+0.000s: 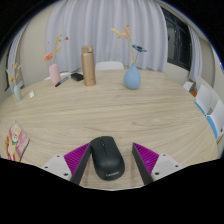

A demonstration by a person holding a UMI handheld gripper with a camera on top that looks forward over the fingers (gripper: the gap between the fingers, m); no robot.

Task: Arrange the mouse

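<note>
A black computer mouse (107,159) lies on the light wooden table (120,115), between my gripper's two fingers. My gripper (112,160) is open around it. The left finger's magenta pad (78,156) is right against the mouse's left side. A narrow strip of table shows between the mouse and the right finger's pad (147,156). The mouse rests on the table and its near end carries a small white logo.
At the back of the table stand a brown cylinder (88,67), a blue vase (132,76) and a pink vase with flowers (54,72). A colourful booklet (17,140) lies at the left edge. White and blue items (205,98) sit at the right.
</note>
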